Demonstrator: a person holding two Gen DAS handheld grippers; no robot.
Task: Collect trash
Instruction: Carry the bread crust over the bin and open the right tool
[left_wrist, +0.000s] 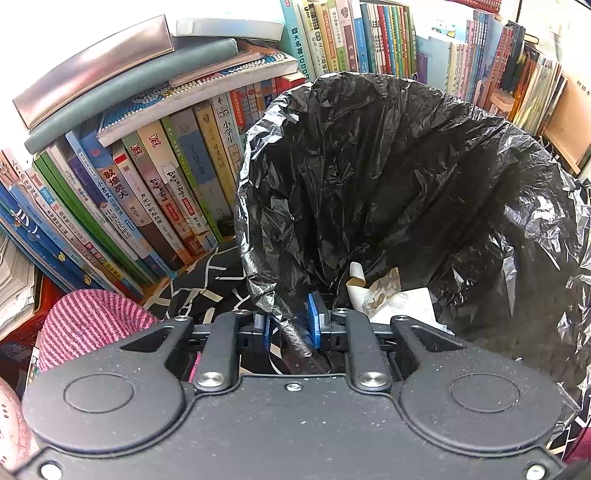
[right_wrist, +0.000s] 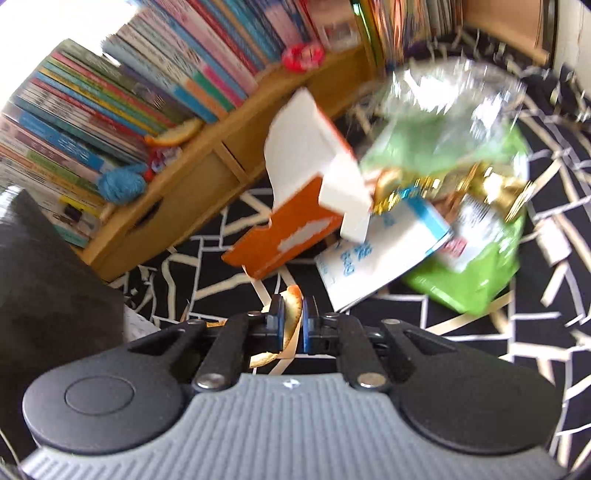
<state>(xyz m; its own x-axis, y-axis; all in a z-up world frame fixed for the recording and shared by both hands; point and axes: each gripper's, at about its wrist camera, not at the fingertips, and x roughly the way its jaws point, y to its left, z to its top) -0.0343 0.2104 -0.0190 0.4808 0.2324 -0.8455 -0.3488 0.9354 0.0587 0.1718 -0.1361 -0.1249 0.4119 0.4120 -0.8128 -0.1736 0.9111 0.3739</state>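
Trash bag: your left gripper (left_wrist: 291, 325) is pinched tight on the near rim of the black trash bag (left_wrist: 388, 177). You hold the bag's mouth wide open.
Inside the bag: some paper scraps (left_wrist: 388, 295) lie at the bottom. One is white and one has a brown leaf print.
Left side: rows of books (left_wrist: 155, 184) stand behind the bag. A pink striped cloth (left_wrist: 92, 317) is low on the left, just beside your gripper.
Right gripper: your right gripper (right_wrist: 291, 317) is squeezed on a curl of orange peel (right_wrist: 291, 306). The blue pads (right_wrist: 305, 325) press the peel from both sides. One end of the peel sticks up above the jaws and the other hangs down behind them.
Trash on the floor: an orange and white torn box (right_wrist: 295, 206) lies ahead of the peel. A white paper with blue writing (right_wrist: 369, 258) lies next to it. A green plastic bag (right_wrist: 461, 192) with shiny gold wrappers sits to the right. This part is blurry.
Floor: the trash lies on a black cloth with white lines (right_wrist: 480, 332).
Shelf: a wooden shelf (right_wrist: 177, 206) holds more books. Another piece of orange peel (right_wrist: 177, 136) and a blue ball of yarn (right_wrist: 122, 182) sit on its ledge.
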